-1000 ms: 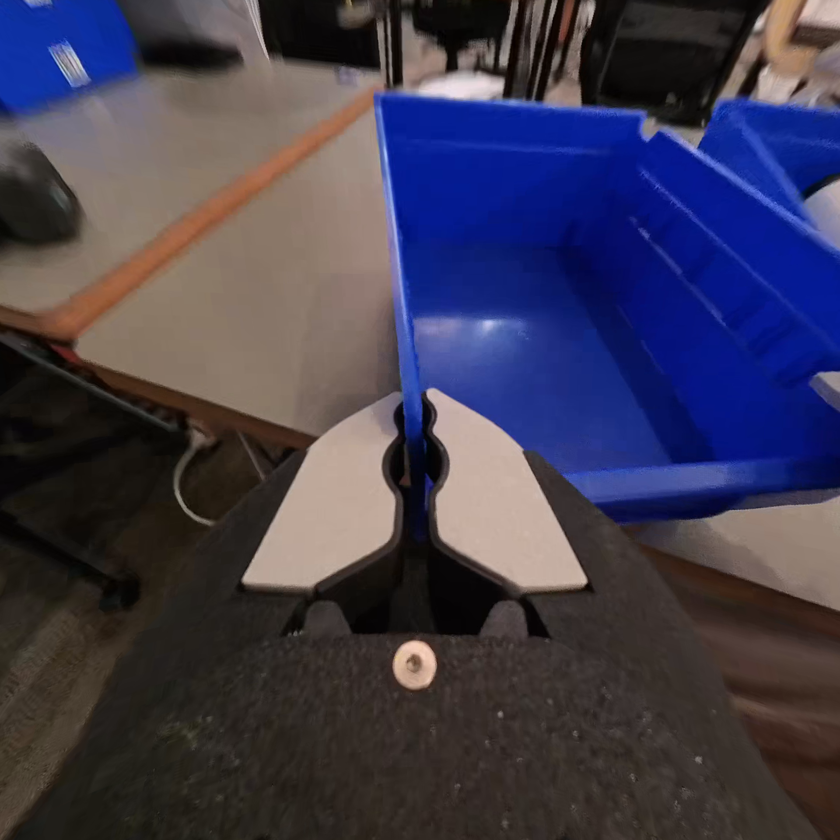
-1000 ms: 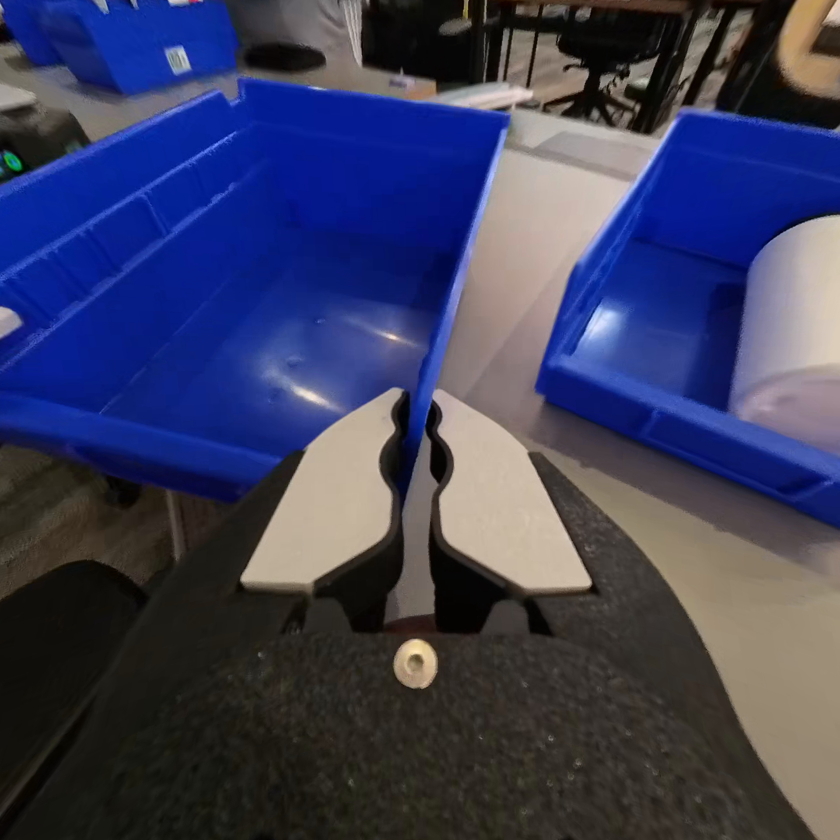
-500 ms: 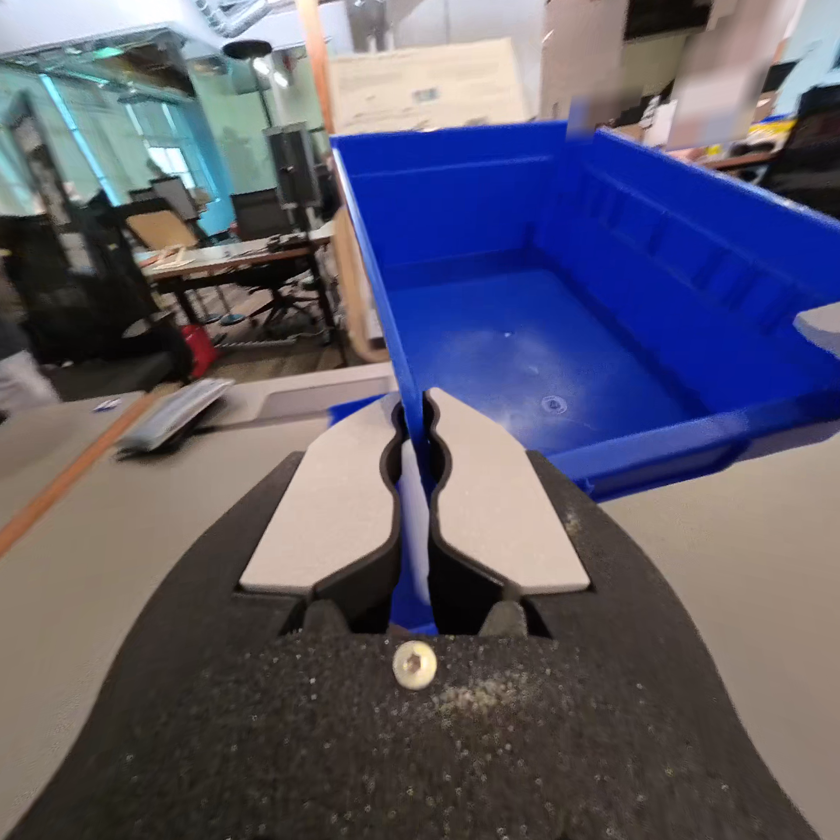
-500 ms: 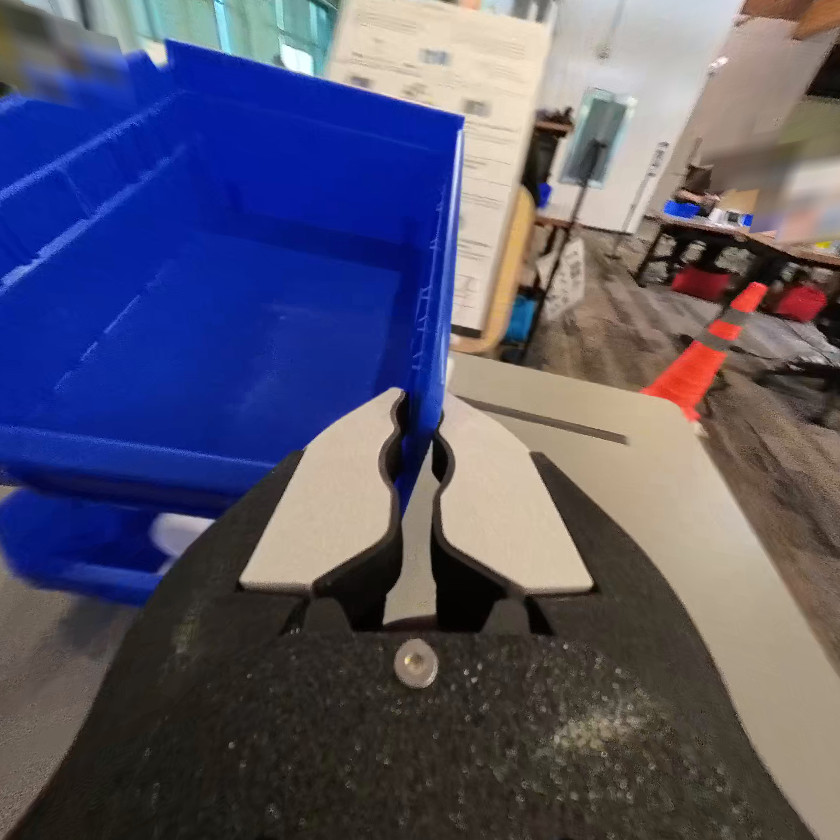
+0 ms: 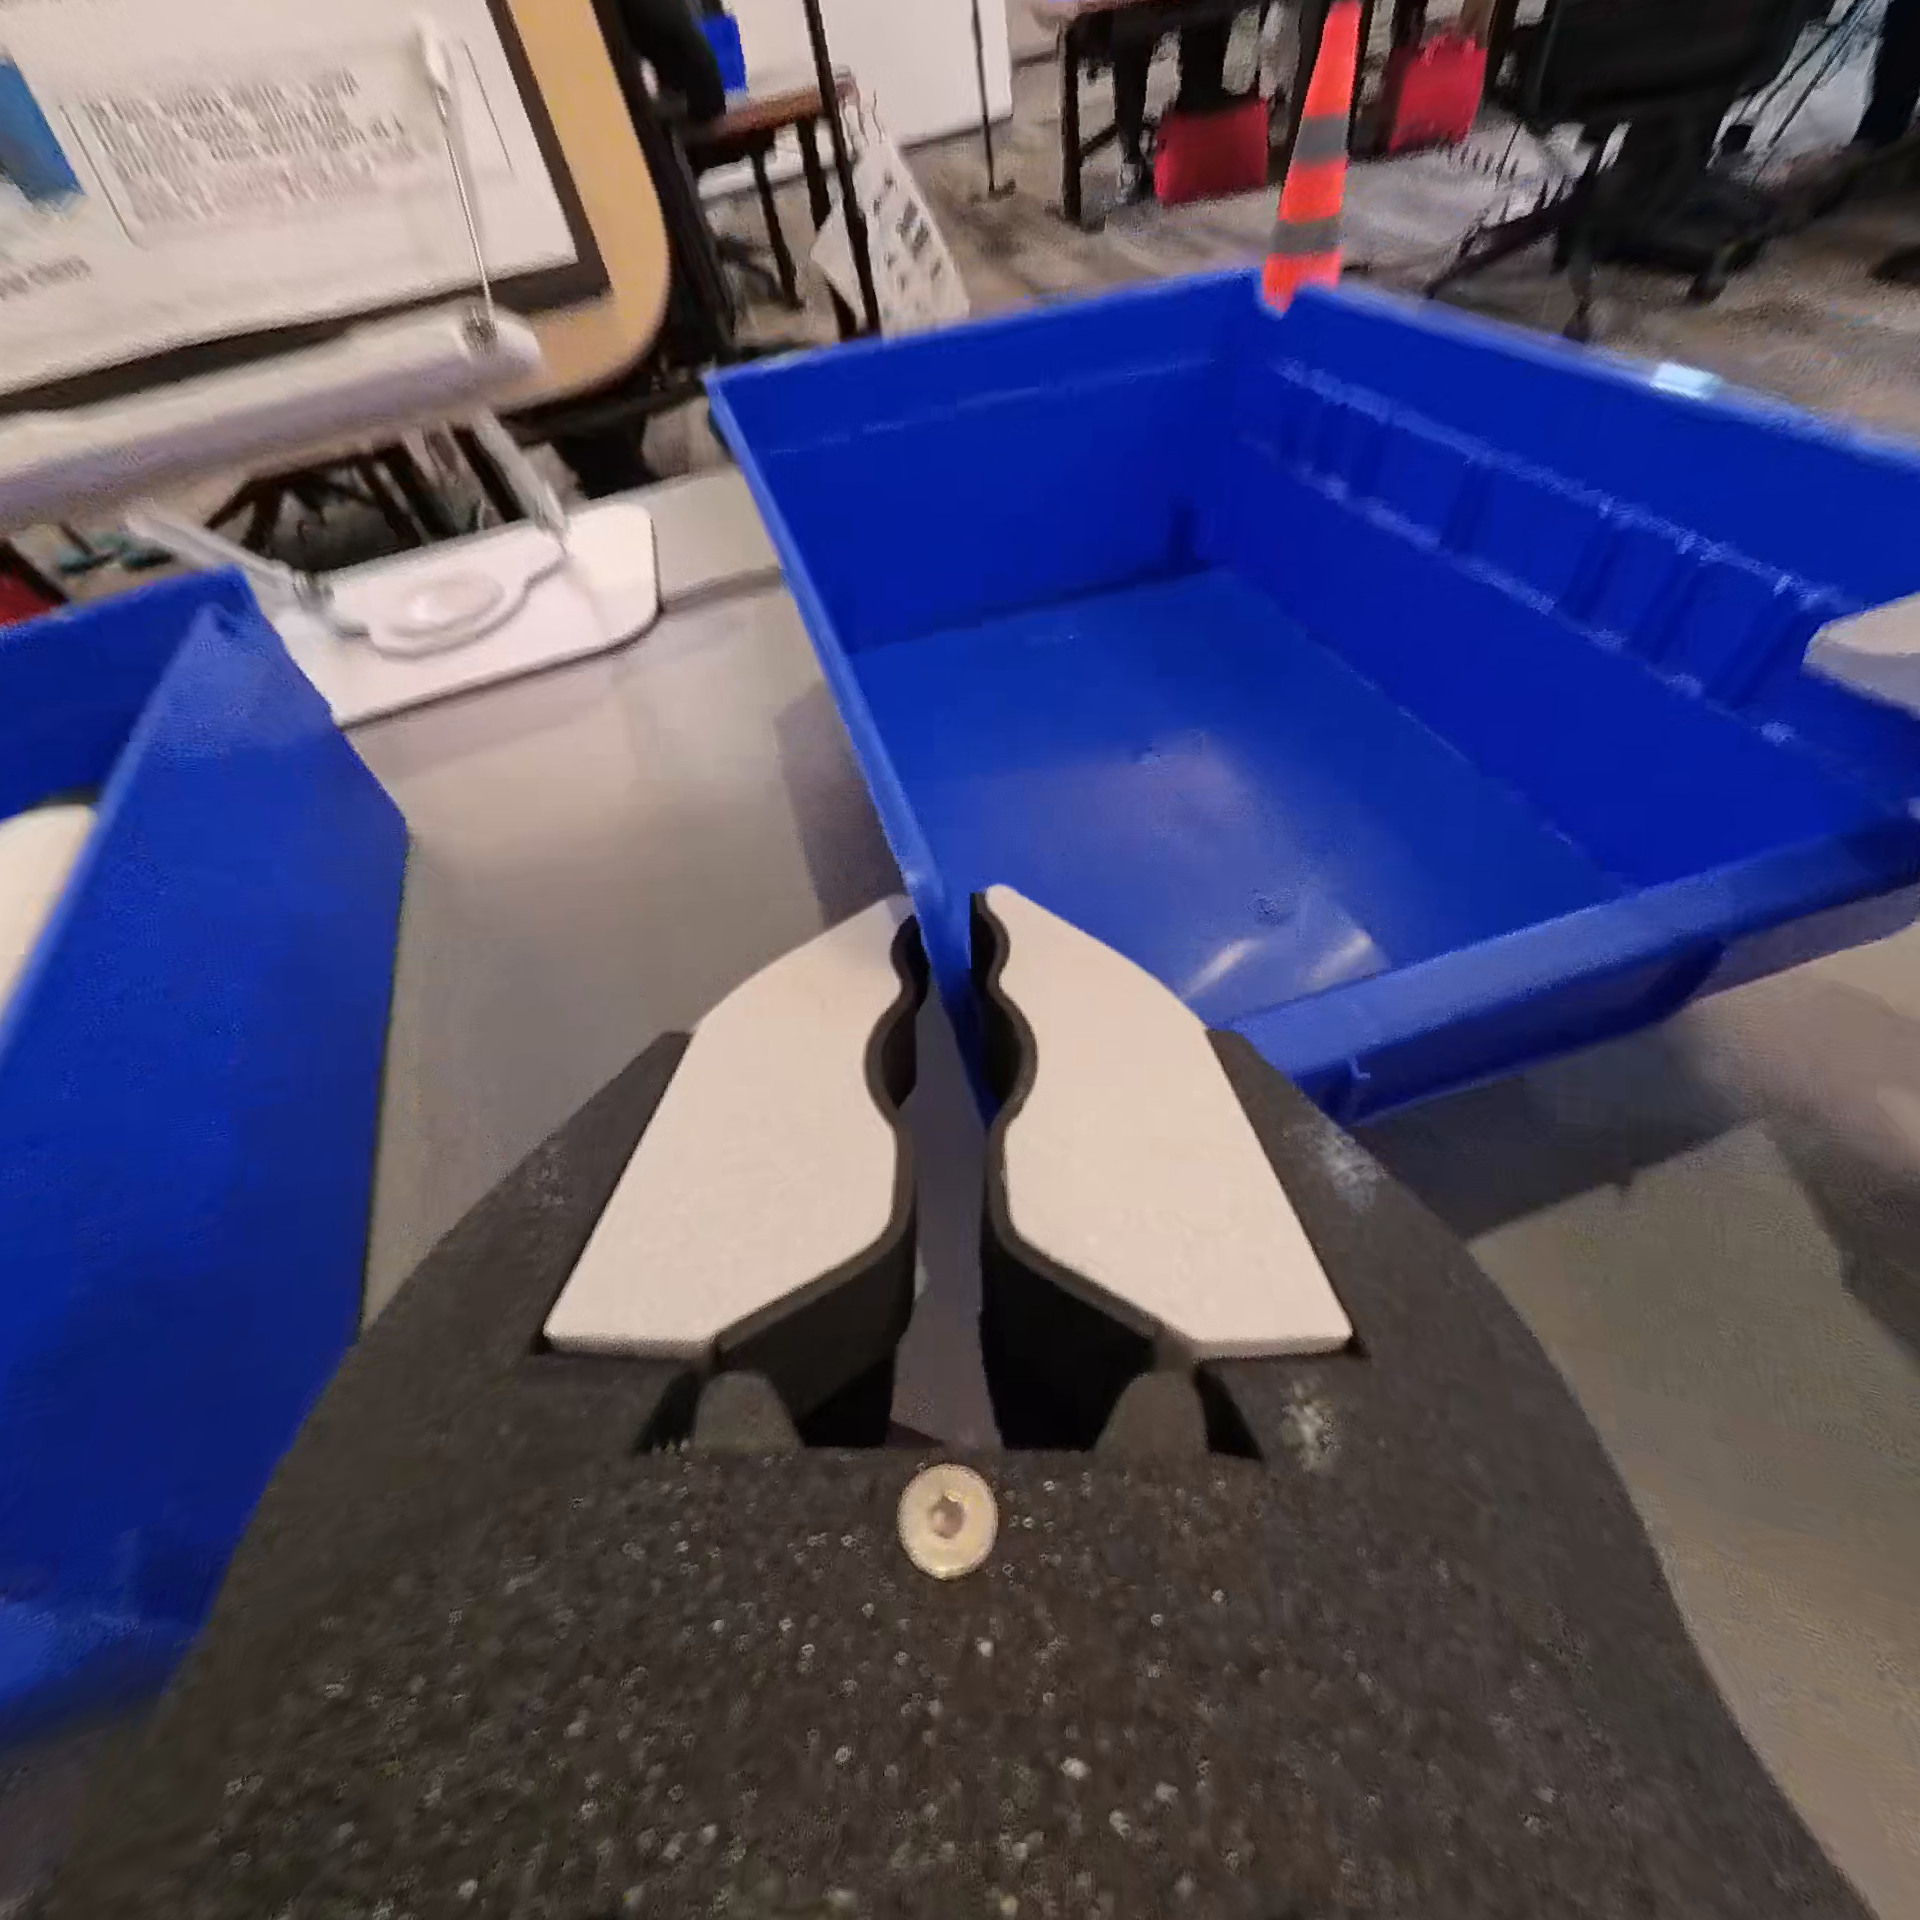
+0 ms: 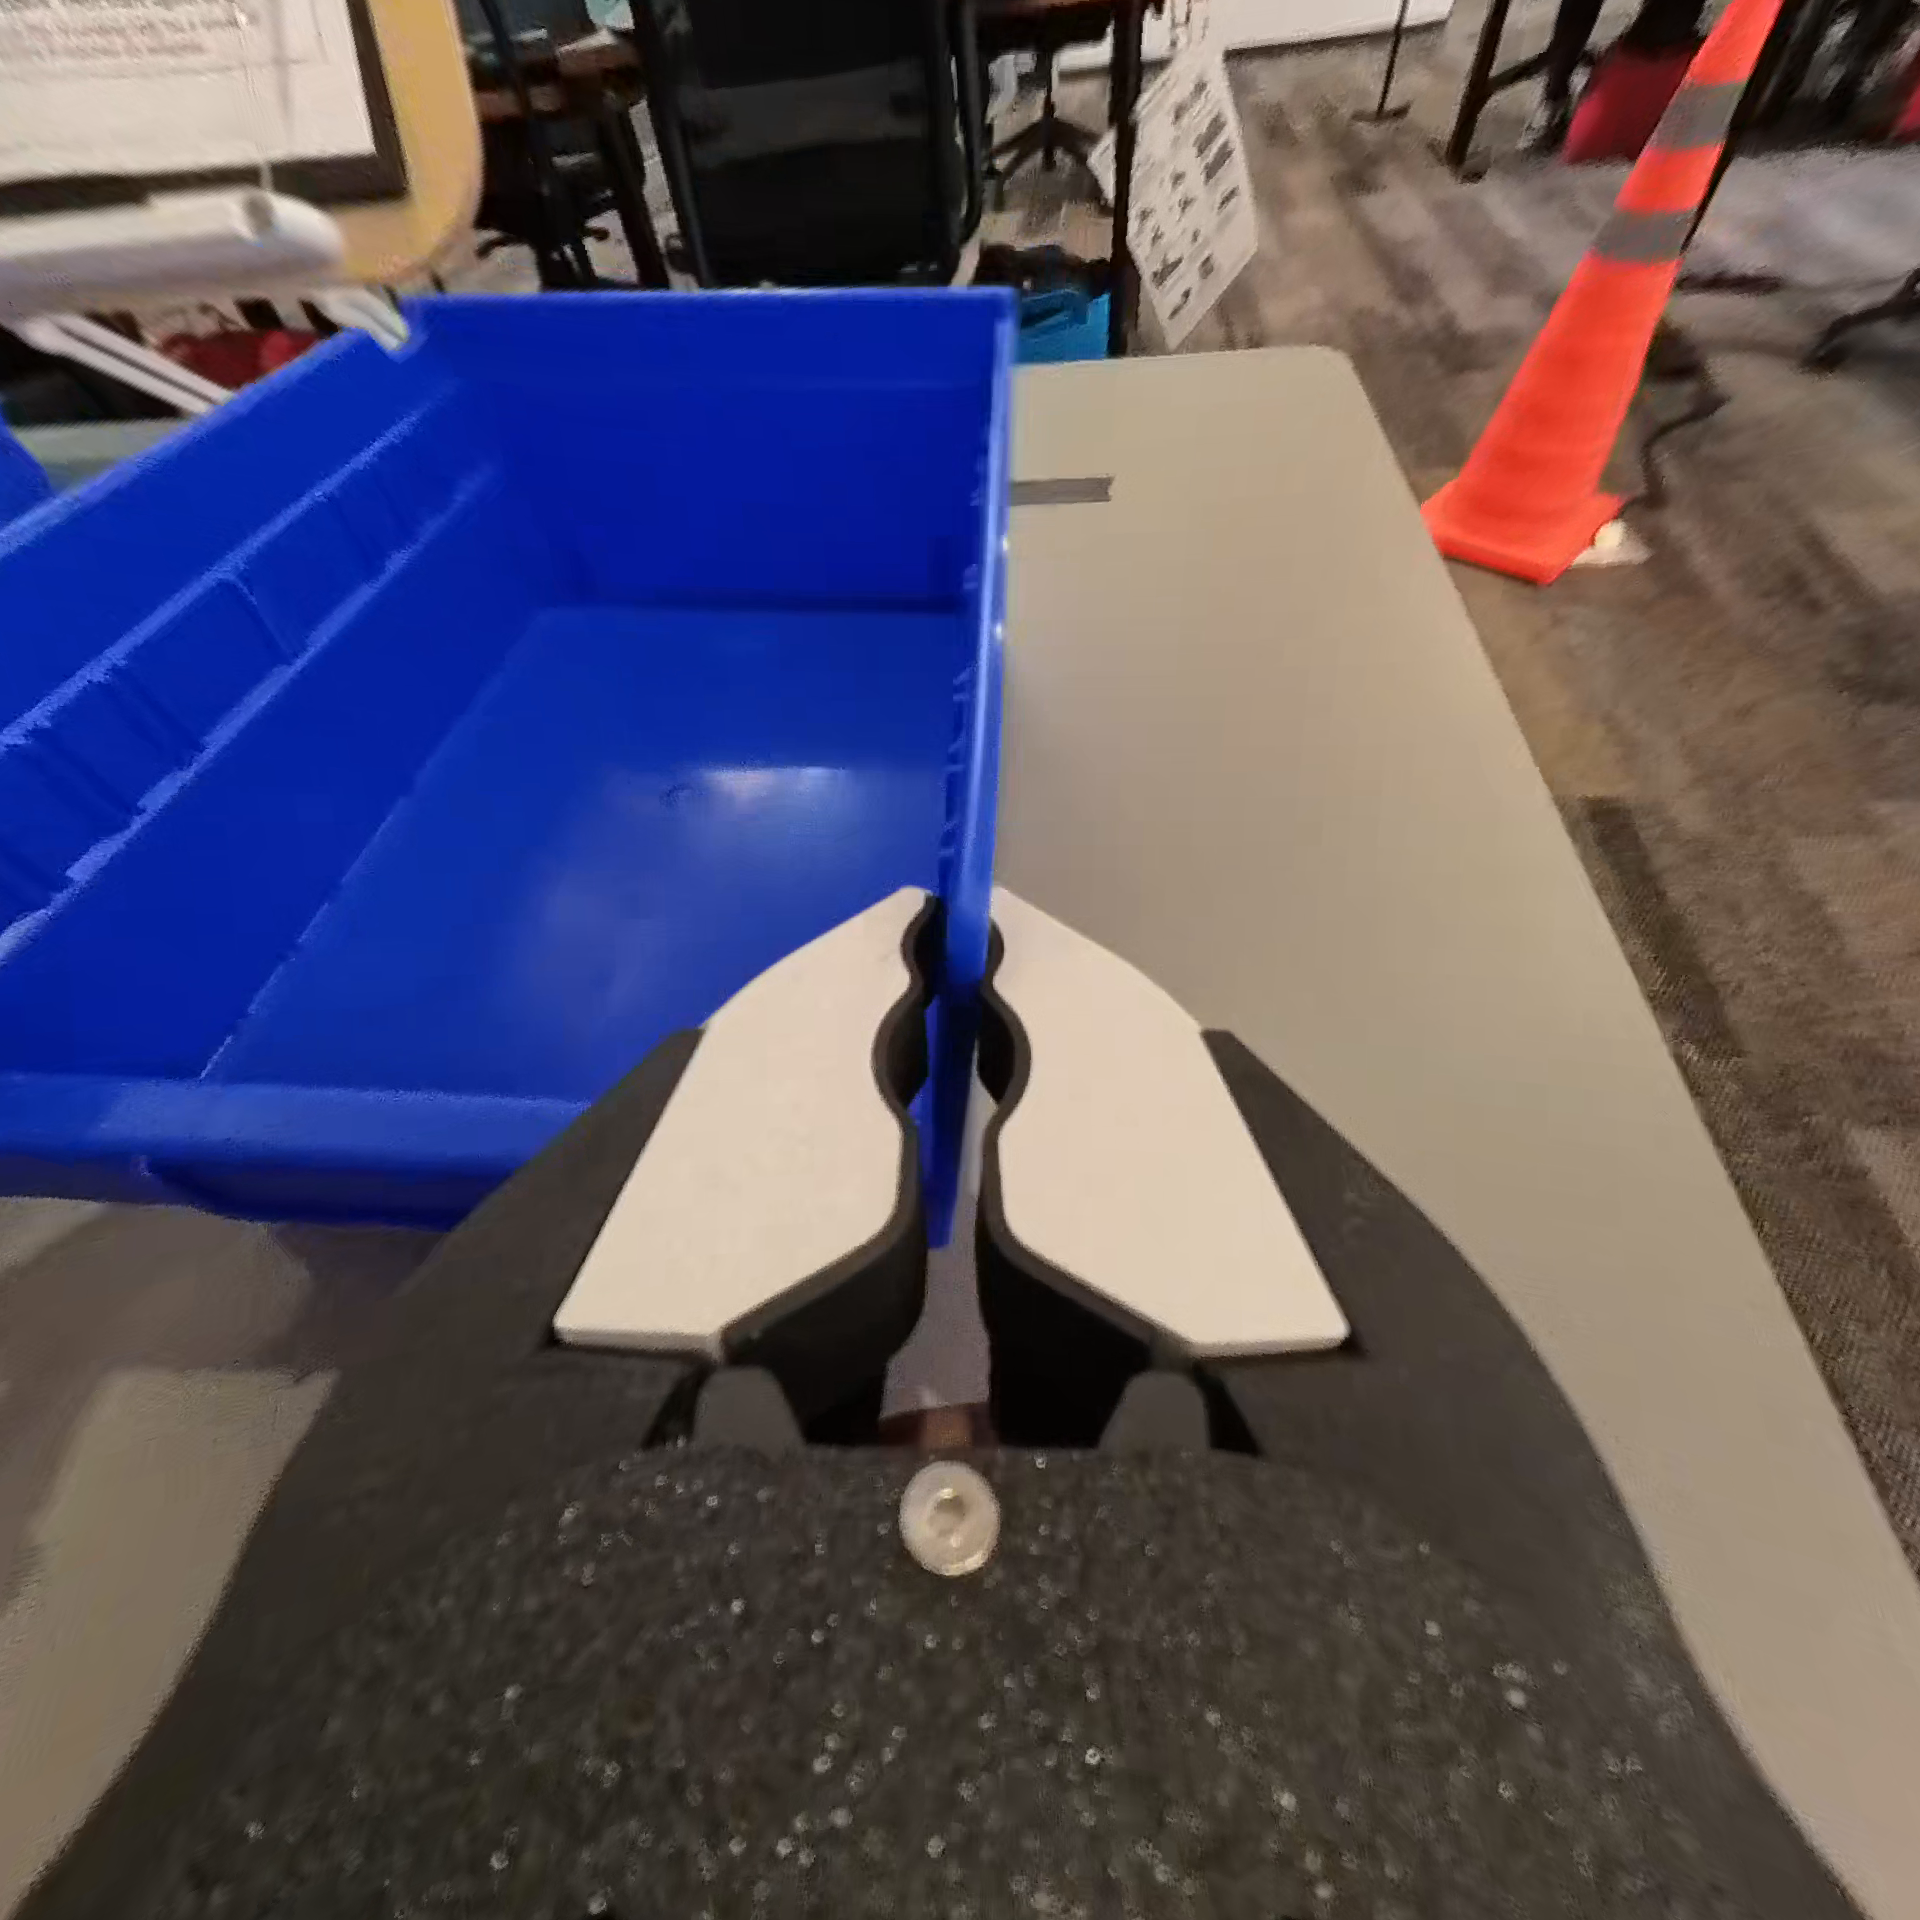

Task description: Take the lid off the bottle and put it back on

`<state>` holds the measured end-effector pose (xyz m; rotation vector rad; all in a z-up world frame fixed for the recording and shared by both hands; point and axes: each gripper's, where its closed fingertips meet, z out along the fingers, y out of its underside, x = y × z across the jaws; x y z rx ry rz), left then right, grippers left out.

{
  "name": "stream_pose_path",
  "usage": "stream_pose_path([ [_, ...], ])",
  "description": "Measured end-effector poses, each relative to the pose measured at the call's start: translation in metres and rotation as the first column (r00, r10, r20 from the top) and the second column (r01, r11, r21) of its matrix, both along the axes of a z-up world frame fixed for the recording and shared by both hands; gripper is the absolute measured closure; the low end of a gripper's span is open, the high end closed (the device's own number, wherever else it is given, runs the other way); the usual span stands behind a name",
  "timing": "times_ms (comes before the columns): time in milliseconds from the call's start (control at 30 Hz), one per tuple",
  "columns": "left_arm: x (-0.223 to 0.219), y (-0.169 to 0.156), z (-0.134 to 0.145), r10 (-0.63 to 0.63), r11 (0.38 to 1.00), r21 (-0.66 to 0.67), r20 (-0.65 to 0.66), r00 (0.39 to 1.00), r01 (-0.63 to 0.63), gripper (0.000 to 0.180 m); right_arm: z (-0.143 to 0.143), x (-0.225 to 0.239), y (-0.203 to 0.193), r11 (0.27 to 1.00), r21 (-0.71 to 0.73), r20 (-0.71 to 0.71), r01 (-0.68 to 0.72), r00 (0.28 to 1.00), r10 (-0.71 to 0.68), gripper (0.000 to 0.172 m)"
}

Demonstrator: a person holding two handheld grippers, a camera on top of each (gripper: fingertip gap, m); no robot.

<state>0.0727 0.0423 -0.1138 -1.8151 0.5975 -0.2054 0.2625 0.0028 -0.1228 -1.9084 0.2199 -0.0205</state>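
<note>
Each gripper had nipped a side wall of the same blue bin point(image 6: 499, 727), the left gripper point(image 5: 940, 914) on its left wall and the right gripper point(image 6: 961, 914) on its right wall, jaws nearly closed with pads against the thin plastic, apparently to carry it level over the grey table point(image 6: 1299, 831). That bin held nothing. No bottle or lid showed; a second blue bin point(image 5: 208, 1039) at the left contained a pale rounded object point(image 5: 31, 883), too cropped to identify.
</note>
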Motion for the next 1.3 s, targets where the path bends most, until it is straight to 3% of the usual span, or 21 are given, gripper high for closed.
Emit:
stream_pose_path([
  [133, -0.005, -0.001, -0.020, -0.046, 0.997, -0.069, 0.003, 0.999, 0.046, 0.172, -0.005, -0.005, 0.005, 1.000, -0.005, 0.074, 0.008, 0.997, -0.008, 0.165],
  [233, -0.007, 0.000, -0.027, -0.110, 0.979, -0.178, -0.049, 0.993, 0.100, 0.160, -0.004, -0.033, 0.003, 0.990, -0.011, -0.048, -0.144, 0.988, 0.143, 0.129],
  [267, -0.008, 0.000, -0.027, -0.128, 0.970, -0.211, -0.035, 0.991, 0.118, 0.151, -0.004, -0.041, 0.001, 0.981, -0.009, -0.057, -0.192, 0.980, 0.191, 0.126],
  [367, -0.006, -0.004, -0.027, -0.202, 0.947, -0.255, -0.005, 0.979, 0.194, 0.145, -0.009, -0.029, 0.001, 0.987, -0.078, 0.063, -0.142, 0.987, 0.147, 0.150],
  [467, -0.011, -0.007, -0.024, -0.246, 0.946, -0.236, -0.068, 0.967, 0.224, 0.145, -0.005, -0.028, 0.003, 0.989, -0.091, 0.045, -0.116, 0.992, 0.120, 0.136],
  [533, -0.026, -0.013, -0.005, -0.266, 0.945, -0.215, -0.057, 0.962, 0.248, 0.137, 0.018, -0.026, 0.002, 0.997, -0.018, 0.058, -0.076, 0.995, 0.076, 0.125],
  [633, -0.070, -0.020, 0.045, -0.303, 0.945, -0.119, 0.036, 0.952, 0.305, 0.135, 0.072, -0.027, -0.006, 0.984, 0.174, 0.101, -0.028, 0.995, 0.011, 0.124],
  [700, -0.117, -0.014, 0.078, -0.274, 0.961, -0.027, 0.085, 0.958, 0.277, 0.136, 0.103, -0.037, -0.008, 0.957, 0.288, 0.109, -0.023, 0.994, -0.009, 0.124],
  [833, -0.227, 0.017, 0.078, -0.098, 0.995, -0.002, 0.039, 0.994, 0.098, 0.129, 0.124, -0.118, 0.010, 0.918, 0.350, 0.095, -0.185, 0.982, 0.162, 0.124],
  [933, -0.303, 0.041, 0.056, 0.045, 0.999, 0.001, 0.017, 0.999, -0.045, 0.125, 0.110, -0.233, 0.025, 0.818, 0.338, 0.116, -0.466, 0.883, 0.455, 0.116],
  [1000, -0.335, 0.049, 0.034, 0.100, 0.994, -0.052, 0.041, 0.994, -0.098, 0.121, 0.075, -0.300, 0.034, 0.788, 0.234, 0.115, -0.570, 0.821, 0.559, 0.107],
  [1100, -0.349, 0.052, 0.004, 0.102, 0.984, -0.153, 0.073, 0.992, -0.090, 0.120, 0.023, -0.342, 0.051, 0.869, 0.076, 0.125, -0.489, 0.869, 0.479, 0.100],
  [1200, -0.348, 0.057, -0.014, 0.100, 0.975, -0.207, 0.066, 0.993, -0.084, 0.134, -0.013, -0.353, 0.060, 0.929, -0.040, 0.043, -0.368, 0.928, 0.370, 0.111],
  [1267, -0.346, 0.058, -0.023, 0.097, 0.969, -0.236, 0.074, 0.993, -0.077, 0.158, -0.024, -0.362, 0.061, 0.929, -0.120, -0.002, -0.350, 0.936, 0.353, 0.126],
  [1300, -0.347, 0.060, -0.022, 0.117, 0.967, -0.236, 0.086, 0.989, -0.094, 0.166, -0.025, -0.361, 0.062, 0.936, -0.129, 0.014, -0.327, 0.943, 0.332, 0.150],
])
